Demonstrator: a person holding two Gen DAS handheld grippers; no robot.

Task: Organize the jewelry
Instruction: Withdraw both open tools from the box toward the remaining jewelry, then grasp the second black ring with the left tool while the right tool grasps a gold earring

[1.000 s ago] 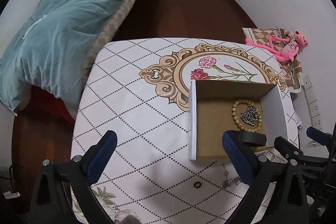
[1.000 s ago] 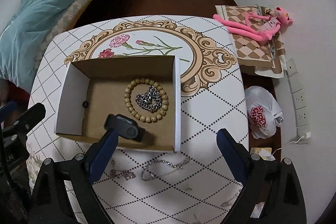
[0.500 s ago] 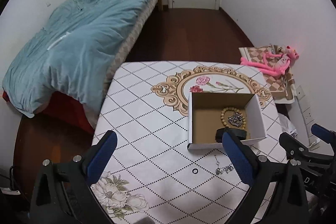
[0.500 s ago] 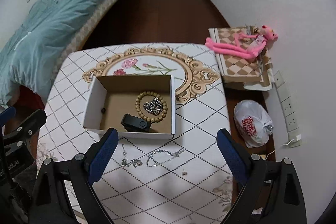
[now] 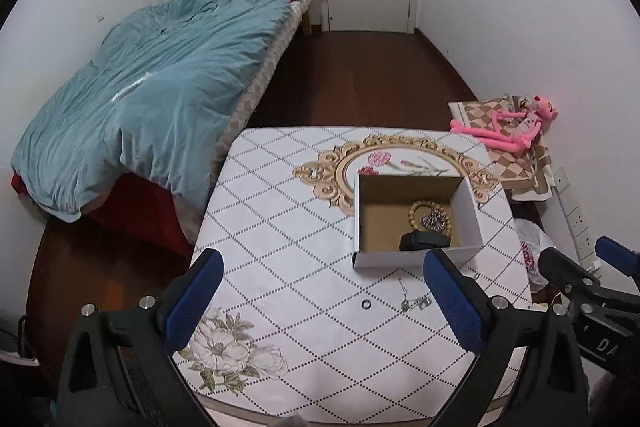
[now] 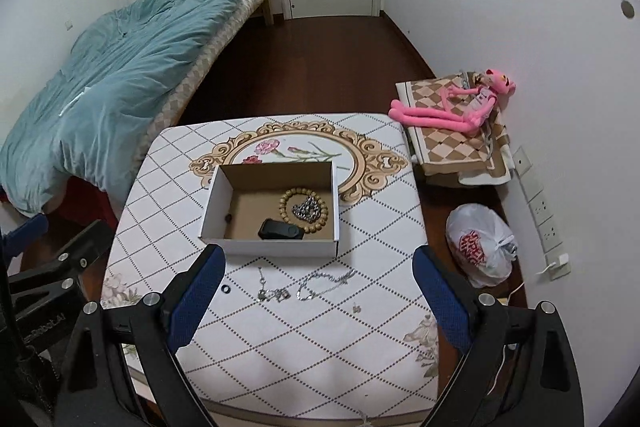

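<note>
Not much to read here, tbh. The white plastic bag (image 6: 480,247) on the floor has a round red logo with lettering, but it's crumpled and lying sideways, so I can't make out the words. The left camera only catches a sliver of the same red print.

The left gripper (image 6: 66,225) has small white lettering on its black body in the right camera. The end looks like "LAI", and the start is too small and skewed to read. The right gripper (image 5: 582,255) has white letters on its body in the left camera. I can read "DA" and the rest is cut off at the edge.
</note>
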